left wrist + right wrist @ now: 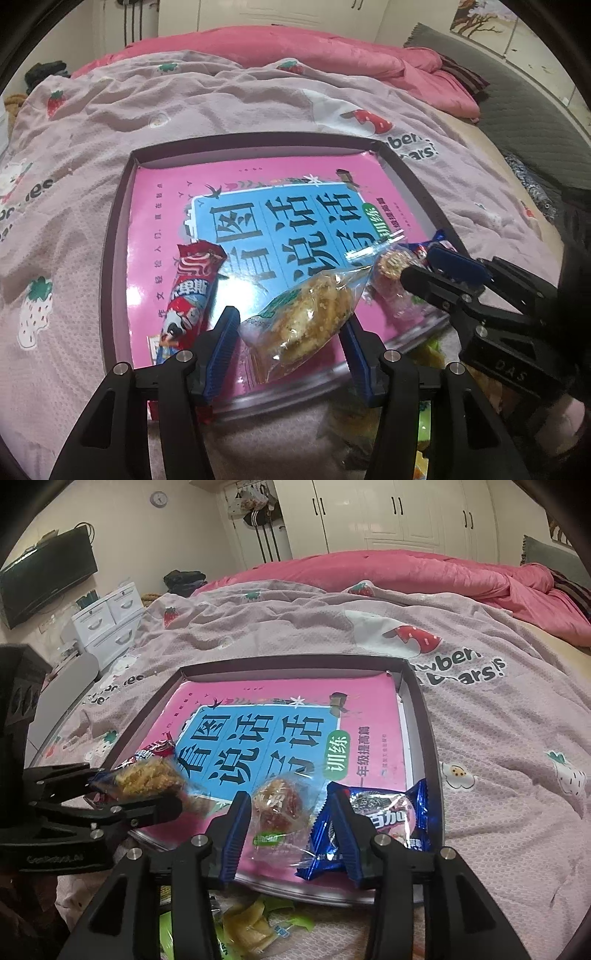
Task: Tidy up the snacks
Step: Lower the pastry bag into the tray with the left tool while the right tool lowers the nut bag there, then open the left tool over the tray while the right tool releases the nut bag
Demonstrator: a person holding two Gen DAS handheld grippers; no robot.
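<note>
Pink strawberry-print bedding covers a bed in a bedroom with white wardrobes behind it, and a shallow dark-rimmed cardboard tray lies on the cover with a glossy pink and blue children's book flat inside it.

Both handheld tools slant down toward the near edge of the tray, side by side. The left gripper has its blue-padded jaws partly apart around a clear packet of golden crispy rice cake. The packet sits between the pads, tilted up to the right; whether the pads press on it cannot be told. A red and blue wrapped snack stick lies on the book just left of that gripper.

The right gripper holds its jaws partly apart around a clear packet with a round reddish-brown sweet, which rests on the book's near edge with gaps to both pads. A blue wrapped sandwich biscuit lies just right of it, partly under the right-hand finger. Yellow-green snack packets lie on the bedding in front of the tray.
</note>
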